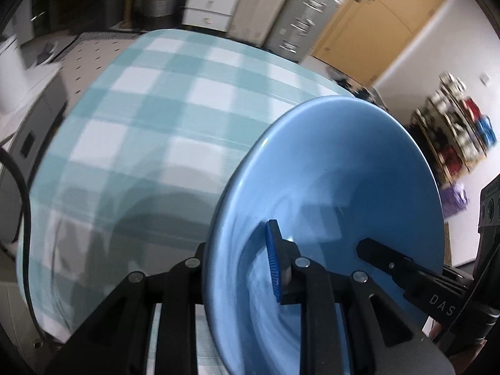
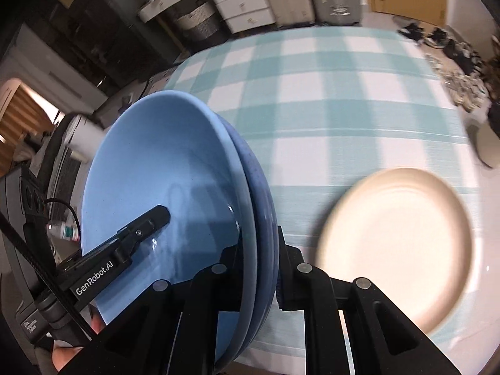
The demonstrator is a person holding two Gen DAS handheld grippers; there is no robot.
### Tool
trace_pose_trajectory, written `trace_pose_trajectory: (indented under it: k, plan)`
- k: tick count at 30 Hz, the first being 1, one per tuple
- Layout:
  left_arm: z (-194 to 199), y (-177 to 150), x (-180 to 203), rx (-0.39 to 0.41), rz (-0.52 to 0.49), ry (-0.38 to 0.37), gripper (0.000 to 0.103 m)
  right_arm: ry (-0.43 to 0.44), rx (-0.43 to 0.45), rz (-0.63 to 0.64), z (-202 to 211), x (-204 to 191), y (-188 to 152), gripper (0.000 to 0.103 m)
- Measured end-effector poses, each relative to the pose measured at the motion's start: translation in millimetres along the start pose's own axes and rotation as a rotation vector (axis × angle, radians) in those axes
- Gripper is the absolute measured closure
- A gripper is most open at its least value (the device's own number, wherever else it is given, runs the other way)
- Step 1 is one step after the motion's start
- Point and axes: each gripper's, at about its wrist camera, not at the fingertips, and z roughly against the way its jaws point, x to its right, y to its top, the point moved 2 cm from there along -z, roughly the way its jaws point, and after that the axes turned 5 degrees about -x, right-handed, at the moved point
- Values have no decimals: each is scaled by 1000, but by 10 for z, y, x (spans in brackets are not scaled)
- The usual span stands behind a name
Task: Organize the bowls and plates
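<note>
A stack of two blue plates [image 2: 175, 168] is held up on edge above the table, between both grippers. My left gripper [image 1: 240, 259] is shut on the blue plates [image 1: 337, 187], one finger inside the dish and one behind it. My right gripper [image 2: 259, 250] is shut on the same stack at the opposite rim, with the left gripper's finger [image 2: 147, 222] showing inside the dish. A cream plate [image 2: 397, 243] lies flat on the table to the right of my right gripper.
The table has a teal and white checked cloth [image 1: 150, 118]. A pale object [image 2: 484, 147] sits at the table's right edge. Cabinets [image 1: 290, 9], white drawers [image 2: 243, 3] and a door [image 1: 381, 15] stand beyond the table. Both views are motion-blurred.
</note>
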Motion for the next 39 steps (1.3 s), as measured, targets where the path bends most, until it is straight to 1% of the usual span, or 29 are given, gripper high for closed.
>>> trace_pose_trajectory:
  k: [3,8,13,16,22,26,31,36,37,39]
  plan:
    - [-104,17,339,-21,-42,-23,82,-21,14,-52,211,353,-30,91]
    - [-326,-21,816,-61,-100,-43,81,-50,26,-123,427,859,-146,91]
    - [-573,-101,1153,-103,-142,-38,80,-69,19,-184,491,1301,-292,91]
    - [-705,-171,1282,-130,-165,-27,80,-68,6,-215,466,1510,-387,91]
    - [-845,-282,1411,-159,-185,-14,79,-68,-18,-243,356,1704,-504,91]
    - [-908,-327,1491,-174,-205,-3,79,-57,-26,-270,297,1795,-524,91]
    - [-991,-385,1528,-201,-206,-1,79,-60,-48,-297,243,1876,-586,91]
    - [-996,-389,1536,-198,-203,-1,79,-62,-52,-305,214,1901,-579,91]
    - [-999,-389,1541,-203,-209,-1,79,-60,-53,-308,214,1903,-577,91]
    - [-1008,-385,1558,-219,-226,0,74,-61,-55,-307,208,1905,-571,90]
